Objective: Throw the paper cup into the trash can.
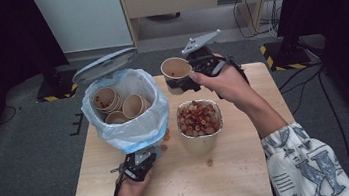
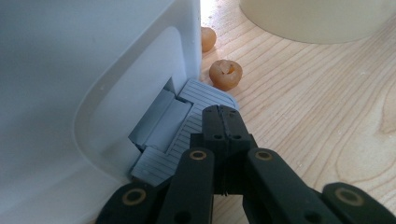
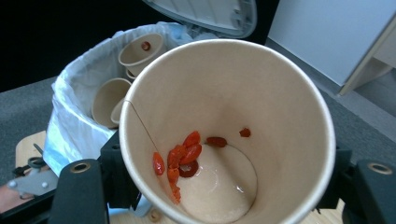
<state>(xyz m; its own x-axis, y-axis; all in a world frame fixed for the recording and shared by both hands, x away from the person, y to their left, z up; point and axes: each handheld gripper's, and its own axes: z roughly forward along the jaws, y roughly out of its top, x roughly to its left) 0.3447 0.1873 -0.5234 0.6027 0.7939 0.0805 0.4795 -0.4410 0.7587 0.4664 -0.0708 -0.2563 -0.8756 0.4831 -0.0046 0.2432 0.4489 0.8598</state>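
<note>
My right gripper (image 1: 180,82) is shut on a paper cup (image 1: 176,69) and holds it in the air just right of the bin's rim. In the right gripper view the cup (image 3: 261,93) is tilted toward the camera, with a few red food bits (image 3: 184,156) stuck near its bottom, and my right gripper (image 3: 224,191) clasps its sides. The white pedal bin (image 1: 131,128), lined with a pale blue bag, has its lid (image 1: 104,65) raised and several used cups (image 1: 112,103) inside. My left gripper (image 1: 138,164) is shut, its tips (image 2: 222,114) resting on the grey ribbed pedal (image 2: 182,116).
A square cream container (image 1: 202,142) full of red and tan food scraps stands at the table's middle. Loose tan pieces (image 2: 226,74) lie on the wood by the bin's foot, another (image 1: 209,162) nearer the front. The small wooden table (image 1: 253,179) stands on grey carpet.
</note>
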